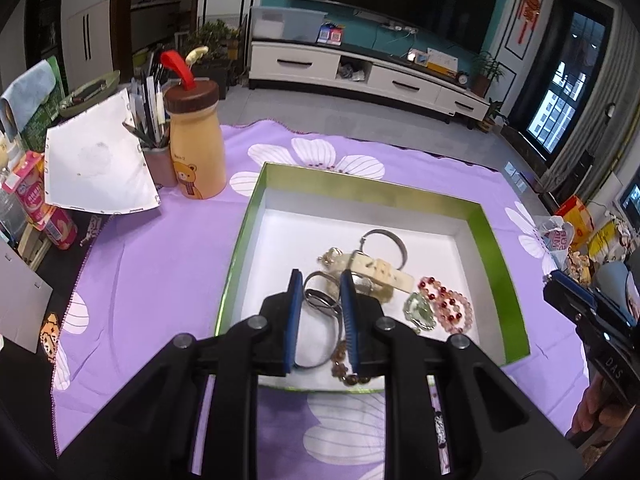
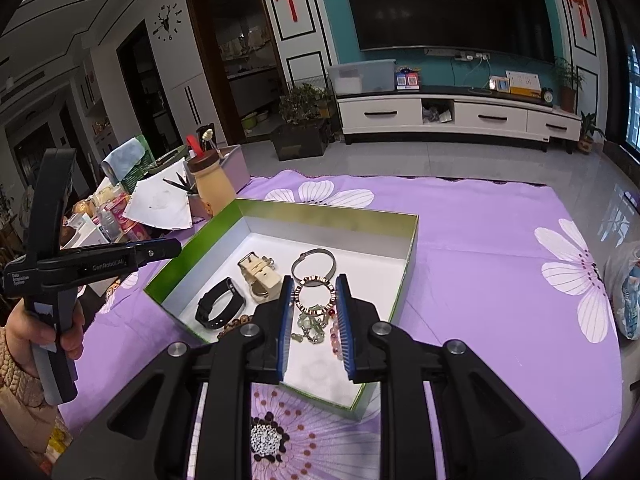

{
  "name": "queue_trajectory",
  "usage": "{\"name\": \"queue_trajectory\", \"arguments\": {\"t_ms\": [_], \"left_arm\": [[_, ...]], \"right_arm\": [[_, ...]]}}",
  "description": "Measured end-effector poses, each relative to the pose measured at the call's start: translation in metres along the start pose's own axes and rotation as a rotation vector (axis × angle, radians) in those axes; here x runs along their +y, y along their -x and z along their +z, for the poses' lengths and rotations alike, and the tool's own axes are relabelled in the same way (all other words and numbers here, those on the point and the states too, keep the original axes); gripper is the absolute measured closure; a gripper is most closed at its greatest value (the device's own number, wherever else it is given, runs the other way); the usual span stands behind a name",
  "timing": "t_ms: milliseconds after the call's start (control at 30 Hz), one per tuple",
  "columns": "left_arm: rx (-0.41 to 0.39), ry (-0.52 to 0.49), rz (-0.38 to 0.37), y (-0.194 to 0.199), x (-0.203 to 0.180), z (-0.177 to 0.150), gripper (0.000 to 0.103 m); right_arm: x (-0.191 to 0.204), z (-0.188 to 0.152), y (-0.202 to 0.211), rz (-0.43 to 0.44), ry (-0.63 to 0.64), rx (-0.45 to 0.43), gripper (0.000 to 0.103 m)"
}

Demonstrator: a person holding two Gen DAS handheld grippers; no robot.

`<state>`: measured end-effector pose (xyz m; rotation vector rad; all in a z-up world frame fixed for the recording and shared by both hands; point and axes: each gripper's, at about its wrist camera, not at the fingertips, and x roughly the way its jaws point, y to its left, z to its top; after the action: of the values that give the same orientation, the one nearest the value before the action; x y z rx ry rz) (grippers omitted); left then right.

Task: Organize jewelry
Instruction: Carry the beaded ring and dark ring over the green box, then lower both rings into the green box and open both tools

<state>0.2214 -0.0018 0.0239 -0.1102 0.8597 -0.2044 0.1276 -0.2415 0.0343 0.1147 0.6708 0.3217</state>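
A green-walled box [image 1: 496, 248] [image 2: 188, 252] with a white floor sits on the purple flowered cloth and holds the jewelry. Inside lie a cream-strap watch [image 1: 384, 272] [image 2: 260, 274], a grey bangle [image 1: 394, 240] [image 2: 316, 258], a red bead bracelet [image 1: 448, 304], a pale green pendant [image 1: 420, 312] [image 2: 312, 322], a black band [image 2: 218, 304], a studded ring bracelet [image 2: 316, 292] and brown beads [image 1: 344, 364]. My left gripper [image 1: 320, 284] is open above the box, empty, over a metal ring bracelet [image 1: 320, 300]. My right gripper [image 2: 312, 292] is open above the box, empty.
A tan bear bottle [image 1: 198, 148] [image 2: 212, 184], a pen cup [image 1: 158, 160] and a white sheet [image 1: 96, 168] stand at the cloth's far left. Snack packets [image 1: 576, 220] lie right. The right gripper body [image 1: 588, 320] and the left one [image 2: 52, 276] flank the box.
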Motion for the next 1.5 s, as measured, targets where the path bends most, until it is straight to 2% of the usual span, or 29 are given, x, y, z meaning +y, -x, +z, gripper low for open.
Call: {"name": "queue_trajectory", "arguments": {"t_ms": [700, 1500], "left_arm": [[0.068, -0.033, 0.1, -0.059, 0.004, 0.009, 0.084], [0.084, -0.072, 0.124, -0.077, -0.003, 0.012, 0.084]], "right_arm": [[-0.021, 0.005, -0.048, -0.01, -0.023, 0.069, 0.082], [-0.021, 0.01, -0.078, -0.001, -0.009, 0.143, 0.082]]}}
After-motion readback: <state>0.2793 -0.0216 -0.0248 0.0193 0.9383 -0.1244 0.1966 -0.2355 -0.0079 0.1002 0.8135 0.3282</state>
